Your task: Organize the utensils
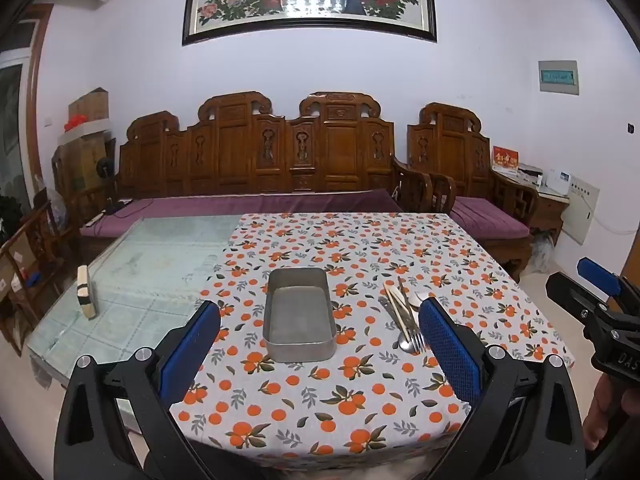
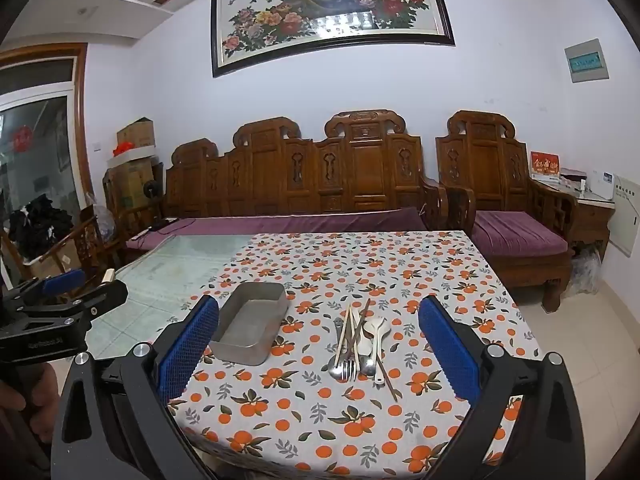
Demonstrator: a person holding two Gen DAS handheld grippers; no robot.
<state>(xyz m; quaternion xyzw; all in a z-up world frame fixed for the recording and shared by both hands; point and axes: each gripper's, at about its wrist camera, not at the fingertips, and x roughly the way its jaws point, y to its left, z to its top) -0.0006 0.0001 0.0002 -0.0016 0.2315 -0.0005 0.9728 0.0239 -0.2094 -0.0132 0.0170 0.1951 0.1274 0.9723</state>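
- Your left gripper [image 1: 320, 344] has its blue pads spread wide with nothing between them; the pads frame the metal tray [image 1: 299, 316] from either side of the lower frame but touch nothing.
- Your right gripper [image 2: 318, 344] is equally wide apart and empty, and the pile of utensils [image 2: 360, 344] lies on the cloth in the gap between its pads, untouched.
- The pile holds a fork [image 2: 350, 368], metal spoons, a white ladle-shaped spoon [image 2: 378, 330] and chopsticks [image 2: 352, 328]; their long axes run roughly from near edge to far edge, bowls and tines toward you, with one dark chopstick slanting to the lower right.
- The tray is open and empty, its long axis also running away from you; in the right wrist view it sits left of centre, just beside the pile and apart from it.
- Both rest on the orange-print tablecloth [image 1: 360, 400], which covers the right part of a glass-topped table [image 1: 160, 260].
- The left wrist view hides part of the pile behind its right pad; the right wrist view shows the whole pile.
- Only the left view shows clearly a small block [image 1: 87, 292] standing at the left on the bare glass.
- Each view catches the other gripper at its edge, and both point slightly downward at the table.
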